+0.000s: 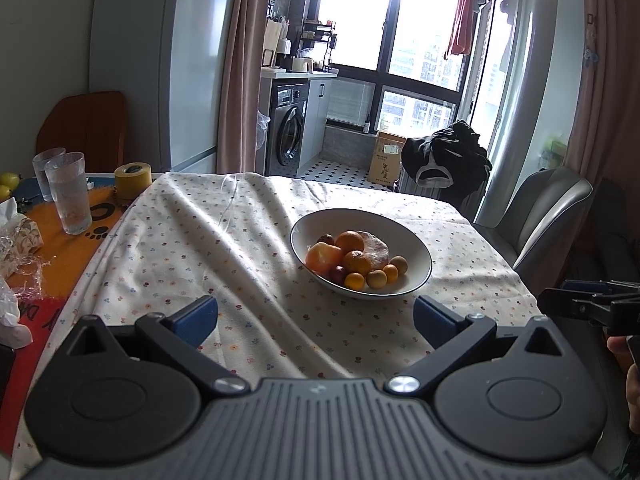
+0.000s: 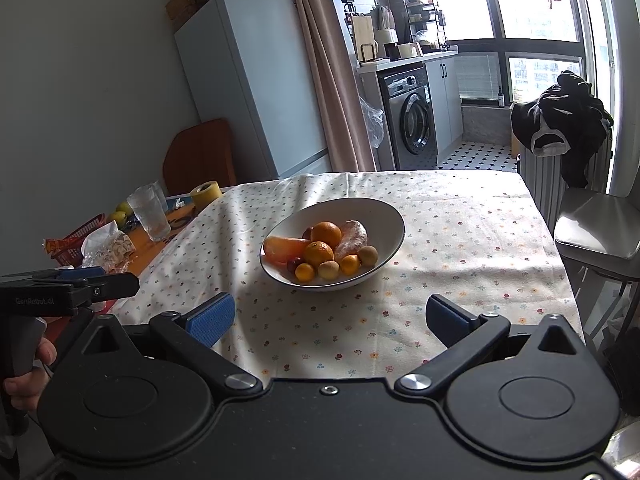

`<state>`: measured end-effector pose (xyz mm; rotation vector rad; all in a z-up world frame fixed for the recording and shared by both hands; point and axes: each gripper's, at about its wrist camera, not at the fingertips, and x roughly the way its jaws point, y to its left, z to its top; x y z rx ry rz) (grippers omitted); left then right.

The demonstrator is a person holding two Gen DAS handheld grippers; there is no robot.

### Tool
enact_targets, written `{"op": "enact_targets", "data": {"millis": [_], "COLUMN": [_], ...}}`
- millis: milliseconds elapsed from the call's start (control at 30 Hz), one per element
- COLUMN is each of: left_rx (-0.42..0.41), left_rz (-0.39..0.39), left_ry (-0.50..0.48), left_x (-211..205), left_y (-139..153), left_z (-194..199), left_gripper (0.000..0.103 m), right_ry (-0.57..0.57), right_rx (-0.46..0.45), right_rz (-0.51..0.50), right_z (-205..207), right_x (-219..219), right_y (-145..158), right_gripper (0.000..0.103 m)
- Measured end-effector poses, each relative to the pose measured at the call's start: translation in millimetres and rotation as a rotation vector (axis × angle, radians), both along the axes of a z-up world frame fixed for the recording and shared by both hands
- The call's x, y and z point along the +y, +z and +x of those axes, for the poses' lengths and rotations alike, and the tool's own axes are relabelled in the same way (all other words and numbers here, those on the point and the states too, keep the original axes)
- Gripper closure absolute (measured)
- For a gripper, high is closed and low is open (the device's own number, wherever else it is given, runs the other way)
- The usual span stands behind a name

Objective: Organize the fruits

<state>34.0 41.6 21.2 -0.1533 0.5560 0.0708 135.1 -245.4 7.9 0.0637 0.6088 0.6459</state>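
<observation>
A white bowl (image 1: 412,240) (image 2: 384,216) stands on the flowered tablecloth, holding oranges (image 1: 350,241) (image 2: 326,234), small kumquats (image 1: 355,281) (image 2: 305,272), dark red fruits and a pale wrapped fruit (image 2: 352,238). My left gripper (image 1: 316,318) is open and empty, hovering over the cloth short of the bowl. My right gripper (image 2: 334,318) is open too, with nothing between its blue pads, also short of the bowl. Each gripper shows at the edge of the other's view, held in a hand.
At the table's left end stand drinking glasses (image 1: 72,196) (image 2: 149,208), a yellow tape roll (image 1: 133,180), crumpled wrappers and a red basket (image 2: 80,240). A grey chair (image 1: 548,208) (image 2: 596,228) sits at the right side. Fridge and washing machine stand beyond.
</observation>
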Motion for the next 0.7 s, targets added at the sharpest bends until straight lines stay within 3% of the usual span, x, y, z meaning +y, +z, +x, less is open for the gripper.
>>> {"op": "enact_targets", "data": {"millis": [700], "left_rx": [-0.003], "left_rz": [0.017], "left_ry": [-0.031], "left_x": [-7.4], "left_y": [-1.5], "left_z": [1.5], "left_gripper": [0.0], "right_ry": [-0.001], "right_rx": [0.005], "right_rz": [0.005], "right_z": [0.7], "right_x": [-2.5], "right_y": [0.2], "right_gripper": [0.0]}}
